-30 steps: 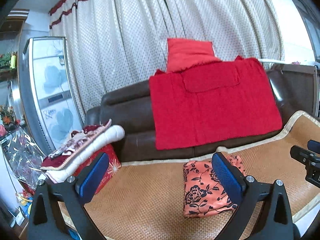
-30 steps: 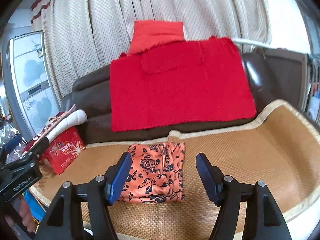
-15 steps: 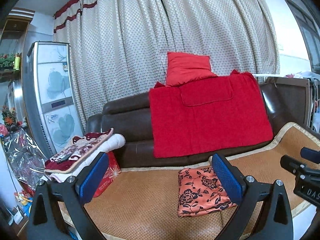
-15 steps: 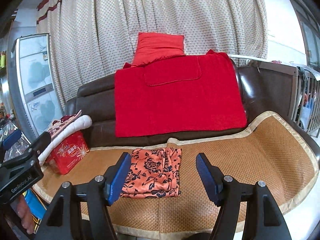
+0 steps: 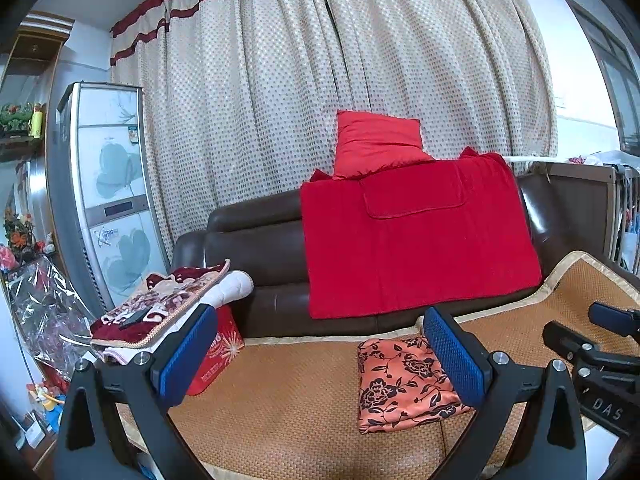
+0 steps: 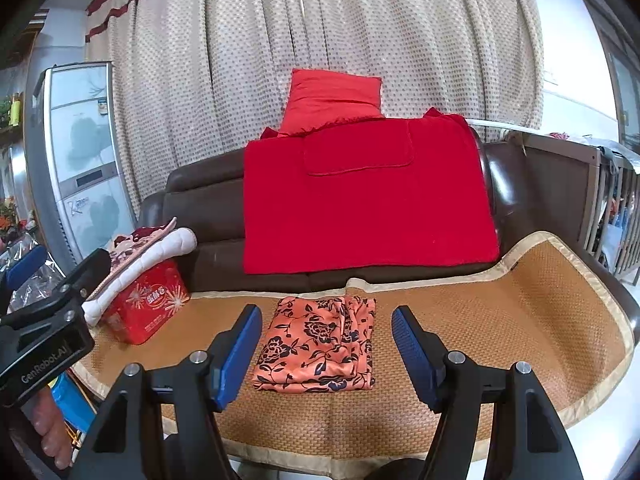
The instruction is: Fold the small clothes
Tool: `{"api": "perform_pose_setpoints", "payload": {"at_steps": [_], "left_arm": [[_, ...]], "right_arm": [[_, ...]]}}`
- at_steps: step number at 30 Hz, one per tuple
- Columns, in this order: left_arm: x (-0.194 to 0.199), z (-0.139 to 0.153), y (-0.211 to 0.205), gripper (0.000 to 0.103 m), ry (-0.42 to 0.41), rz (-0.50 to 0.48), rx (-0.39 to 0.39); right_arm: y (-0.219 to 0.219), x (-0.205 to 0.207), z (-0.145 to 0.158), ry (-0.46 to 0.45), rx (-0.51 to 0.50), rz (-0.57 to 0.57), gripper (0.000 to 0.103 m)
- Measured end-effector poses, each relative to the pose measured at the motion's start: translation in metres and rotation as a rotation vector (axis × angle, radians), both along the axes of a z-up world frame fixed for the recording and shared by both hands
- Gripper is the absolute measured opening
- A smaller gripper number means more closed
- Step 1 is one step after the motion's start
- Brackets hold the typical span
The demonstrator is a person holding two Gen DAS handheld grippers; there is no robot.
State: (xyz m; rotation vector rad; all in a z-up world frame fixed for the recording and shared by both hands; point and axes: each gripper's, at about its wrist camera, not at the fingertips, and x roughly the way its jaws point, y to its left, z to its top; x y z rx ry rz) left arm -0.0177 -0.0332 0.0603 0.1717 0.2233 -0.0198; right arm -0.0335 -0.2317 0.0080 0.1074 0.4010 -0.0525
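Note:
An orange garment with a black flower print [image 6: 320,344] lies folded into a flat rectangle on the woven mat [image 6: 500,320]; it also shows in the left wrist view [image 5: 404,384]. My right gripper [image 6: 326,354] is open and empty, held back from the garment and above the mat's near edge. My left gripper [image 5: 320,356] is open and empty, to the left of the garment and well back from it. The right gripper's body shows at the right edge of the left wrist view [image 5: 592,364].
A brown leather sofa back [image 6: 200,220] carries a red blanket [image 6: 368,208] and a red cushion [image 6: 332,100]. A red tin box [image 6: 148,304] under folded bedding [image 6: 148,248] sits at the mat's left end. A tall cabinet [image 5: 104,200] stands left, a wooden rail [image 6: 600,200] right.
Both grippers have pulled back and up from the folded garment, so it looks smaller and farther off. Both stay open. The garment has not moved.

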Motion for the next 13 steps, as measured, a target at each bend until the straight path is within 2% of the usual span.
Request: {"api": "perform_pose_setpoints", "payload": {"at_steps": [9,13], "left_arm": [[0.005,-0.003,0.012,0.102,0.008,-0.011,-0.018],[0.033,-0.012,0.021,0.102,0.044,-0.039,-0.07]], "right_arm": [[0.013,0.008,-0.001,0.008,-0.016,-0.011,0.071],[0.013,0.03,-0.009,0.036,-0.027,0.019,0.071]]}}
